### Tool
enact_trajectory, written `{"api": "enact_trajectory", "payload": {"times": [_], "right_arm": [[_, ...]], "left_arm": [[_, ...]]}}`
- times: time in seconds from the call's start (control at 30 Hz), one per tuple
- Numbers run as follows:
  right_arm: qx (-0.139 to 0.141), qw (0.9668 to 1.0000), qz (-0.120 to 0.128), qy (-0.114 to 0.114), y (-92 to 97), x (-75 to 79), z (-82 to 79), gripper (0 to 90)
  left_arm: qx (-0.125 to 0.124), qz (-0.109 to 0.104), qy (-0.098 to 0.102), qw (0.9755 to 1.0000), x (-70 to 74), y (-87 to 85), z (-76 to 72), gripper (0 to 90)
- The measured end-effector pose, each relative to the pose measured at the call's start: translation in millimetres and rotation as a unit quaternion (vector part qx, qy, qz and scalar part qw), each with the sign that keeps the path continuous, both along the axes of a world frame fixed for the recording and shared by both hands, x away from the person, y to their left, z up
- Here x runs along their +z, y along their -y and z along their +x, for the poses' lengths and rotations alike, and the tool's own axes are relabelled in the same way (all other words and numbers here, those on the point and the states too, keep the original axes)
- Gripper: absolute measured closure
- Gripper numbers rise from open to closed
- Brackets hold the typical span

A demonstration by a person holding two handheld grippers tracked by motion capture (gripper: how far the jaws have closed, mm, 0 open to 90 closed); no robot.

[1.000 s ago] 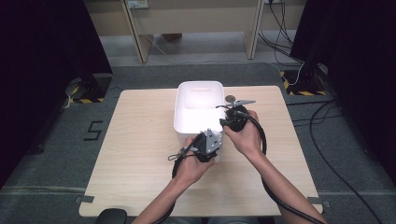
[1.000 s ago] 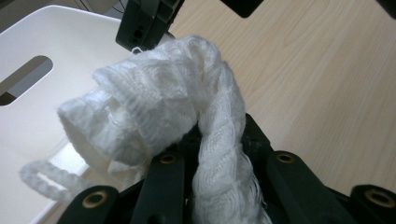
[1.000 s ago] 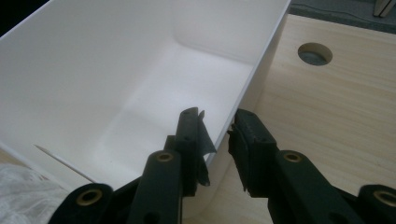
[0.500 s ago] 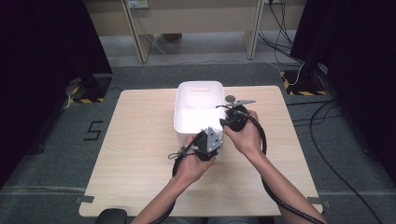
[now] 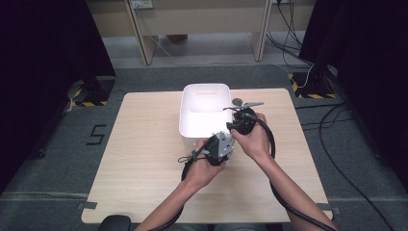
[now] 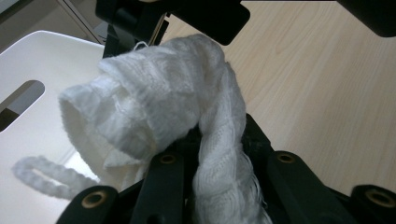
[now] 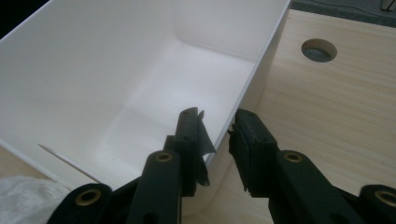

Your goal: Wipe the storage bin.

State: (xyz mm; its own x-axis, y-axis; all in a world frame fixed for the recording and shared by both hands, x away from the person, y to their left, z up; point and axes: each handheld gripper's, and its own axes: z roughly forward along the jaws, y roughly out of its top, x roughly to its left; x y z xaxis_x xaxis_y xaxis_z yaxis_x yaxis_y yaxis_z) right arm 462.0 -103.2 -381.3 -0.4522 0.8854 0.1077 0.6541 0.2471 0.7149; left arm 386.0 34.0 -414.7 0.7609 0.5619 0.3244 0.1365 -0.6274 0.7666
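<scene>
Bin wall (image 7: 252,88) between right jaws

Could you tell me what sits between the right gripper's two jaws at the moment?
In the right gripper view, the right gripper straddles the side wall of the white bin: one jaw inside, the other outside above the table.

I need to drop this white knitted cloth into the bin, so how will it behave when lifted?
Probably floppy: the white knitted cloth droops over the left gripper that pinches it. It looks light, bunched with a loose yarn loop hanging. That loop might snag on the white bin rim.
</scene>
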Motion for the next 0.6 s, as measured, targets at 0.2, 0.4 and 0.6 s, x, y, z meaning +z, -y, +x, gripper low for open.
{"api": "enact_trajectory", "payload": {"times": [0.2,0.4,0.6], "right_arm": [[0.001,1.0,-0.001,-0.001,-0.1,0.3,-0.1,72.2],[0.002,1.0,-0.001,0.0,0.4,0.3,0.3,72.2],[0.003,1.0,-0.001,-0.001,0.3,0.3,0.2,72.1]], "left_arm": [[-0.003,0.002,-0.002,1.0,-1.5,2.3,1.7,74.3],[-0.007,-0.002,0.001,1.0,-5.3,2.9,3.9,74.4],[-0.008,0.001,0.0,1.0,-7.9,4.7,4.7,74.4]]}}
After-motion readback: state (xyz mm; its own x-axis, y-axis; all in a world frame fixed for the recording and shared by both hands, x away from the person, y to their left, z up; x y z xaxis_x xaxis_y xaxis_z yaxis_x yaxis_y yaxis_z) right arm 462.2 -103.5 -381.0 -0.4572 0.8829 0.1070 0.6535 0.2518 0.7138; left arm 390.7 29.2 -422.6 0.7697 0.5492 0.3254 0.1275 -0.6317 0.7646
